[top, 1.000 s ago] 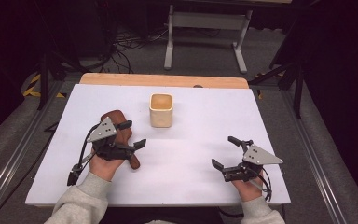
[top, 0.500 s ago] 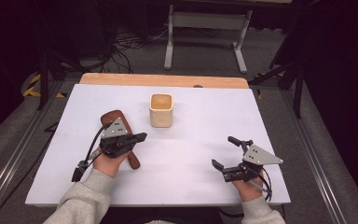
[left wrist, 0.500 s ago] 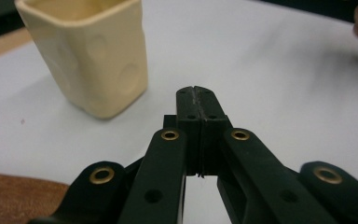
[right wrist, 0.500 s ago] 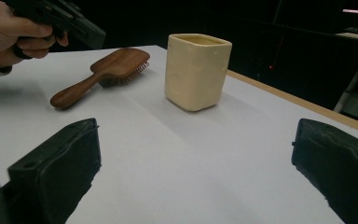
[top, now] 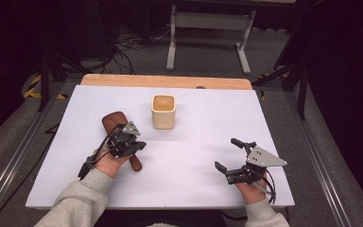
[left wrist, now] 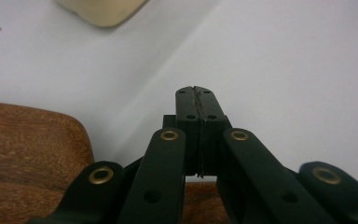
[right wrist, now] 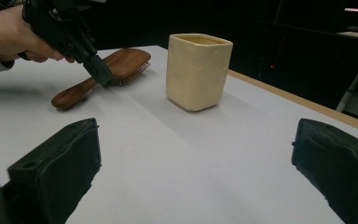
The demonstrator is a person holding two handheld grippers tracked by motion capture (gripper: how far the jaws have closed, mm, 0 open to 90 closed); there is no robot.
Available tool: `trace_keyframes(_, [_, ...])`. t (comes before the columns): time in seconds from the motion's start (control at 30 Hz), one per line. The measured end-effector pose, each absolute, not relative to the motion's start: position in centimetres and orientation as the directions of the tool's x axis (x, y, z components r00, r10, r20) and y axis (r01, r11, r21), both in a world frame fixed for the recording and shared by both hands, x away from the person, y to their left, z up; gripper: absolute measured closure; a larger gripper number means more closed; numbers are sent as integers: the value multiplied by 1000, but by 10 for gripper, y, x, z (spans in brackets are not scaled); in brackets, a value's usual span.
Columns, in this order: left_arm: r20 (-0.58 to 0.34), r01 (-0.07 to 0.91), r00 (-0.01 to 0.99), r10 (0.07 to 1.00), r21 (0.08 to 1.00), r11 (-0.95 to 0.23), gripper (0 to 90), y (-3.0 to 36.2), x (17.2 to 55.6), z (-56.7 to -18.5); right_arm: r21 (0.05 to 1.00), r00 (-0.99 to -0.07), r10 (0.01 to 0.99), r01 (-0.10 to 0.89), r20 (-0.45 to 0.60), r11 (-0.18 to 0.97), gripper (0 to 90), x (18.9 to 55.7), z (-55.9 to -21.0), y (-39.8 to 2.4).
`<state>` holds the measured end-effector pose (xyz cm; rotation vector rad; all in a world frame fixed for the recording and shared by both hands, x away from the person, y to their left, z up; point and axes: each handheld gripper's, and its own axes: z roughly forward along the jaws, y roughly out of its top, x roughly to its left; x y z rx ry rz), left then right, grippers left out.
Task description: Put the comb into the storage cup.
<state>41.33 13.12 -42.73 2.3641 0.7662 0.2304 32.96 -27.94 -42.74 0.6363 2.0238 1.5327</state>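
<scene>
High view: left to right across the white counter [top: 194, 184].
Left tool [top: 139, 145]: jaws pressed together on nothing, over the hairbrush [top: 115, 121].
Hairbrush: lies flat left of the cup; likely light, stiff wood; grip the narrow handle.
Cup [top: 163, 111]: upright, looks empty.
Right tool [top: 226, 153]: jaws wide, empty.
</scene>
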Motion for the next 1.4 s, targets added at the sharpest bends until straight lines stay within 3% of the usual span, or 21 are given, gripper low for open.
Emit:
trace_keyframes(0.67, [-5, 518, 812, 583, 467, -717, 900, 130, 412, -437, 968, -758, 642, 59, -116, 244, 17, 330, -428, -280])
trace_keyframes(1.4, [1, 554, 791, 612, 422, -718, 900, 167, 405, -441, 967, -761, 639, 60, -117, 248, 17, 331, -428, -279])
